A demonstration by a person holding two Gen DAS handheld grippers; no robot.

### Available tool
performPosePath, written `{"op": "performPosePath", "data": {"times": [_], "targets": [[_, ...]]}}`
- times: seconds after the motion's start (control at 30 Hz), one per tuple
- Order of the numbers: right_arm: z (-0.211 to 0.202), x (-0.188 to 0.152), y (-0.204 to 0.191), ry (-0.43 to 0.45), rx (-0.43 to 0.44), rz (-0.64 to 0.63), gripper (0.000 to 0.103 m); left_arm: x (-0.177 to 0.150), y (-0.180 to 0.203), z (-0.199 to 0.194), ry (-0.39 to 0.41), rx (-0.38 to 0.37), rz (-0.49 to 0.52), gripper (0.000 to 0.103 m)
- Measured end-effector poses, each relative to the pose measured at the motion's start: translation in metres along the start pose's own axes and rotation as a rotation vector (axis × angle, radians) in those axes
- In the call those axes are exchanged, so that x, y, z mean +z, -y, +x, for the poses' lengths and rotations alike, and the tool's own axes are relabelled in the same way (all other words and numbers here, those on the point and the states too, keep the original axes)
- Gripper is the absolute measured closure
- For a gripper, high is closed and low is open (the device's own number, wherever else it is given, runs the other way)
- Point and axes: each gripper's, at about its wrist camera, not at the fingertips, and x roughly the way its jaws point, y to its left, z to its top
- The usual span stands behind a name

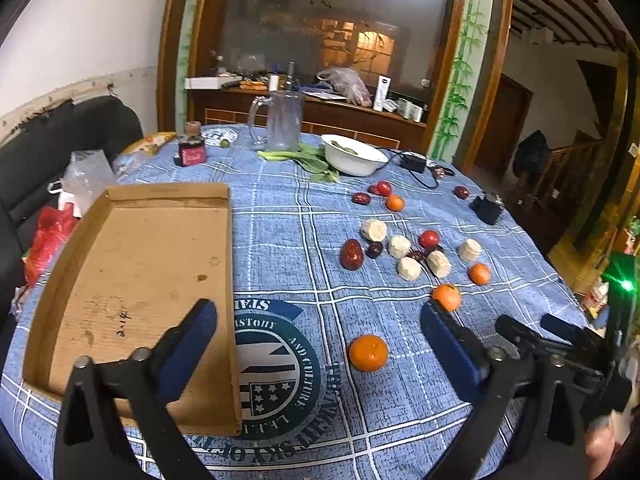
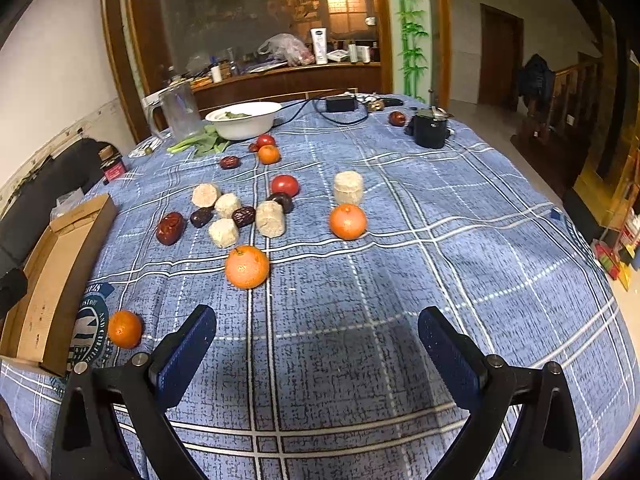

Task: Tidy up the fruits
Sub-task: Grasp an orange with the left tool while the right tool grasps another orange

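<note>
**Left wrist view: fruit loose on the cloth, tray bare, both tools spread**

The round table (image 1: pixel 280 216) wears a blue woven cloth with a white grid and a printed round emblem (image 1: pixel 276 364). On its left lies a shallow cardboard tray (image 1: pixel 140 264), flat-bottomed and stained, with nothing in it; its near corner sits under the left gripper's left finger.

Behind the fruit stand a white bowl (image 1: pixel 354 156) with leaves inside, leafy greens (image 1: pixel 308 160) touching its base, a clear glass mug (image 1: pixel 282 120), a small dark bottle (image 1: pixel 191 148), and black gadgets with a cable (image 1: pixel 414 162). A black sofa (image 1: pixel 60 136) and plastic bags edge the table's left side.

The fruit is scattered to the right of the tray, well apart from it:
- four smooth oranges, one nearest the emblem (image 1: pixel 368 353), one just beyond the right-hand finger (image 1: pixel 447 297);
- five pale, rough cylinder pieces (image 2: pixel 271 219), clustered but for one standing alone (image 2: pixel 348 188);
- two glossy tomatoes, one of them (image 2: pixel 285 185) beside the cluster;
- wrinkled red dates, the largest (image 2: pixel 171 227) at the cluster's left; their count is unclear.

The left gripper (image 1: pixel 320 320) is spread wide, holding nothing. The right gripper (image 2: pixel 318 326) is likewise spread over bare cloth, the nearest orange (image 2: pixel 247 267) just ahead of it.
</note>
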Motion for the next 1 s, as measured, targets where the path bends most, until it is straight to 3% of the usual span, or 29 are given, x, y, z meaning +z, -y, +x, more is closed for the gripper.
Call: {"op": "performPosePath", "data": {"times": [0.07, 0.23, 0.33, 0.53, 0.63, 0.8, 0.87, 0.93, 0.97, 1.0], "targets": [[0.007, 0.004, -0.002, -0.025, 0.025, -0.009, 0.007, -0.001, 0.002, 0.005, -0.026, -0.034, 0.011, 0.022], [0.027, 0.013, -0.003, -0.103, 0.1, 0.0, 0.025, -0.01, 0.022, 0.022, -0.102, -0.115, 0.085, 0.039], [0.042, 0.02, -0.002, -0.145, 0.129, 0.016, 0.03, -0.015, 0.036, 0.032, -0.137, -0.144, 0.13, 0.044], [0.058, 0.032, -0.01, -0.173, 0.155, 0.003, 0.03, -0.023, 0.047, 0.058, -0.205, -0.167, 0.163, 0.044], [0.065, 0.034, -0.017, -0.183, 0.163, -0.018, 0.03, -0.027, 0.051, 0.073, -0.247, -0.172, 0.174, 0.049], [0.079, 0.033, -0.027, -0.203, 0.158, -0.046, 0.03, -0.027, 0.053, 0.081, -0.251, -0.133, 0.192, 0.051], [0.081, 0.033, -0.03, -0.206, 0.149, -0.059, 0.032, -0.028, 0.054, 0.083, -0.246, -0.089, 0.209, 0.063], [0.083, 0.031, -0.033, -0.2, 0.13, -0.075, 0.043, -0.029, 0.053, 0.086, -0.243, -0.026, 0.234, 0.073], [0.083, 0.03, -0.035, -0.193, 0.118, -0.09, 0.054, -0.029, 0.05, 0.087, -0.246, -0.012, 0.225, 0.074], [0.082, 0.03, -0.036, -0.189, 0.122, -0.094, 0.056, -0.027, 0.047, 0.088, -0.247, -0.02, 0.208, 0.074]]}}
